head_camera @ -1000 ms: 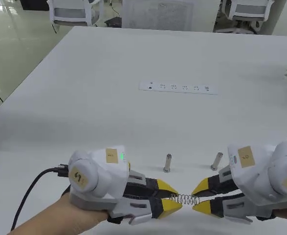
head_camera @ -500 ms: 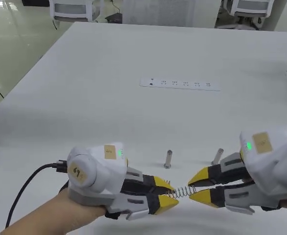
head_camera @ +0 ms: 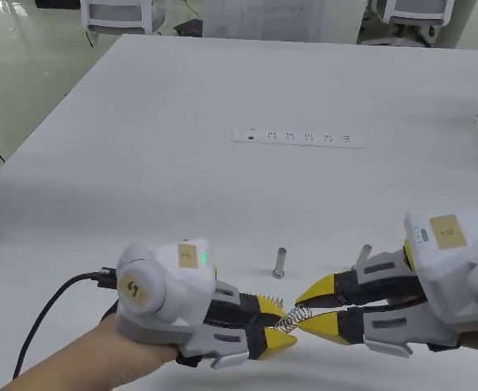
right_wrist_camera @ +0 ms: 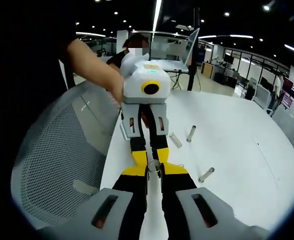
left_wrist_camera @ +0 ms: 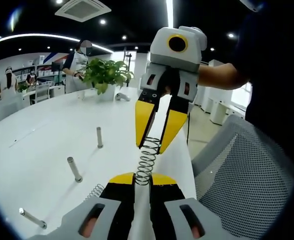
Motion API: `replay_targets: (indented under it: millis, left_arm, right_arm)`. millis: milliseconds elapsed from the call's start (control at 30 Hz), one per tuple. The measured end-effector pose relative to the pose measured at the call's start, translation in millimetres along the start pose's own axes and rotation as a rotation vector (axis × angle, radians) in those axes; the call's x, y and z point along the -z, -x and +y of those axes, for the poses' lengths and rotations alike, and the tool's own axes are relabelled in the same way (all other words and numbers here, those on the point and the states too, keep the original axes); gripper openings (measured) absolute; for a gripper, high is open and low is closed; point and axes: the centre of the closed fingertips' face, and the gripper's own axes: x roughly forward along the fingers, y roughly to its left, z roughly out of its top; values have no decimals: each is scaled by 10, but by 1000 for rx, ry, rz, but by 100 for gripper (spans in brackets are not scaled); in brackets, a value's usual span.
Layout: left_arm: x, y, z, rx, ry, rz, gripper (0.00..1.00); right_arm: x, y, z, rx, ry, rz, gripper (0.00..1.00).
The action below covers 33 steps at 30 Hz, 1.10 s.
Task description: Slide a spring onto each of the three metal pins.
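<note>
Left gripper [head_camera: 287, 325] and right gripper [head_camera: 300, 312] clamp opposite ends of a spring [head_camera: 292, 318] near the tabletop's [head_camera: 222, 98] front edge, a pin [head_camera: 280, 262] just beyond.

I see a long white power strip [head_camera: 297, 138] flat on the white tabletop [head_camera: 141, 147], and a leafy green potted plant [left_wrist_camera: 105, 75].

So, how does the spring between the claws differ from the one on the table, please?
The coiled metal spring is pinched at both ends by the left claw and right claw; the loose spring is untouched. The held one is above the white table; the loose one lies on it. Both are thin metal coils.
</note>
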Motion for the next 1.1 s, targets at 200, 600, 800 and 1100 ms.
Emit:
replay_targets:
  millis: [200, 600, 800, 1100]
  left_arm:
    - [9, -16, -35, 8, -9, 1, 2]
    - [-12, 5, -43, 5, -3, -3, 2]
    - [-14, -3, -61, 8, 1, -1, 2]
    - [-45, -2, -31, -6, 43, -14, 4]
  right_arm:
    - [-53, -39, 22, -1, -14, -32, 7]
    - [-108, -60, 15, 8, -45, -74, 7]
    - [-108, -48, 28, 6, -33, -69, 7]
    - [-125, -17, -5, 18, -33, -69, 7]
